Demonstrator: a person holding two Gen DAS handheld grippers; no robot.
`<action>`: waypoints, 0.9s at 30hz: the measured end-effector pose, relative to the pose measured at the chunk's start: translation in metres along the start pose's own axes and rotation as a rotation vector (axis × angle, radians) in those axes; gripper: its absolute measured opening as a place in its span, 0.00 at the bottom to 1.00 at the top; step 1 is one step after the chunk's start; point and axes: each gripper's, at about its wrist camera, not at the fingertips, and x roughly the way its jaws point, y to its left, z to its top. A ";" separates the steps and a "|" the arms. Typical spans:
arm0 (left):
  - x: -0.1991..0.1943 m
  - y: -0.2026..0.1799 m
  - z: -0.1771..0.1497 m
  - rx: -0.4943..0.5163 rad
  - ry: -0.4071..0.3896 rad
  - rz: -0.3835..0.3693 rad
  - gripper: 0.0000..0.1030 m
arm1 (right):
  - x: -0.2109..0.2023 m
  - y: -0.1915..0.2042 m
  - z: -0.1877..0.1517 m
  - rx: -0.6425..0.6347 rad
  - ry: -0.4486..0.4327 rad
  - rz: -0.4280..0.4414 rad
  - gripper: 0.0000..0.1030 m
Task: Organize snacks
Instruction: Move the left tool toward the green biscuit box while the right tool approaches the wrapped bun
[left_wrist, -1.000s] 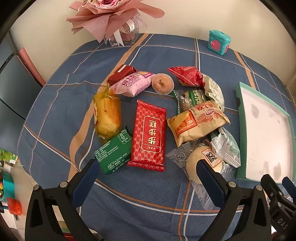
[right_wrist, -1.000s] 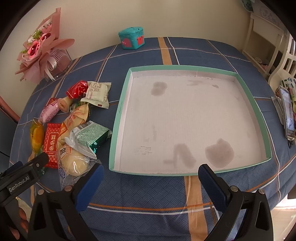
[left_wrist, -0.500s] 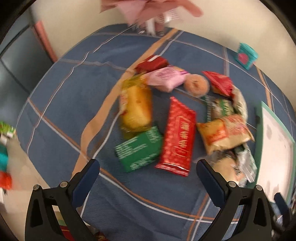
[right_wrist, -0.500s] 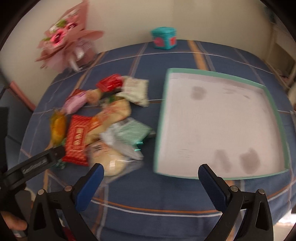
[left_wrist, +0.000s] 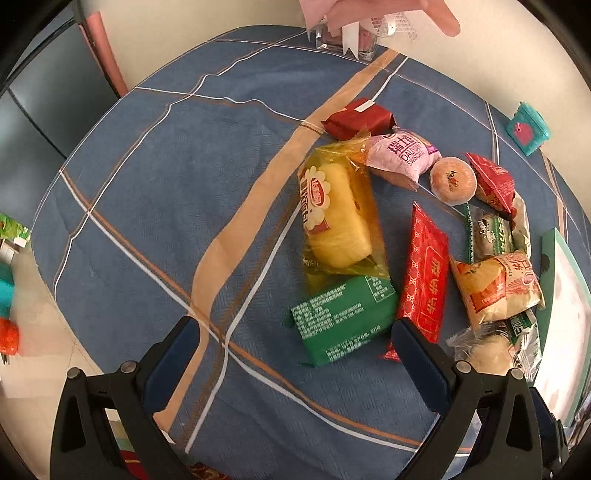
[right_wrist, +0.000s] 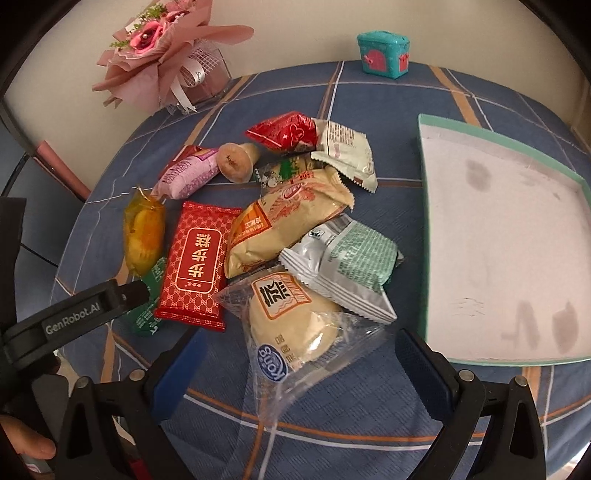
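Snacks lie in a loose heap on the bench, which is covered by a blue checked cloth (right_wrist: 369, 88), just left of a shallow teal-rimmed tray (right_wrist: 424, 236) with nothing in it. In the heap, a red flat packet (right_wrist: 195, 262) sits beside a yellow cake in clear wrap (left_wrist: 338, 218), with a green packet (left_wrist: 343, 317) touching the cake's near end. A tan bag (right_wrist: 288, 218) overlaps a silver-green packet (right_wrist: 347, 262), and a pale bun in a clear bag (right_wrist: 295, 321) lies nearest the right gripper (right_wrist: 299, 365). Farther back are a pink packet (right_wrist: 188, 175), a small round cake (right_wrist: 236, 164), a red pouch (right_wrist: 284, 133) and a white packet (right_wrist: 345, 151).

Both grippers are spread wide and hold nothing. The right gripper hovers over the clear bag, its fingers on either side of it. The left gripper (left_wrist: 295, 350) hovers at the near edge of the heap, with the green packet between its fingers. A pink bouquet (right_wrist: 166, 55) and a small teal box (right_wrist: 384, 53) stand at the far edge.
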 end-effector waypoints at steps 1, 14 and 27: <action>0.002 -0.004 0.001 0.011 0.009 0.004 0.99 | 0.002 0.000 0.000 0.004 0.004 0.001 0.97; 0.024 -0.019 0.002 0.141 0.087 0.019 0.97 | 0.017 0.007 0.002 0.004 0.033 -0.026 0.93; 0.035 -0.026 0.025 0.177 0.000 0.122 0.97 | 0.015 0.000 0.001 0.013 0.035 -0.022 0.93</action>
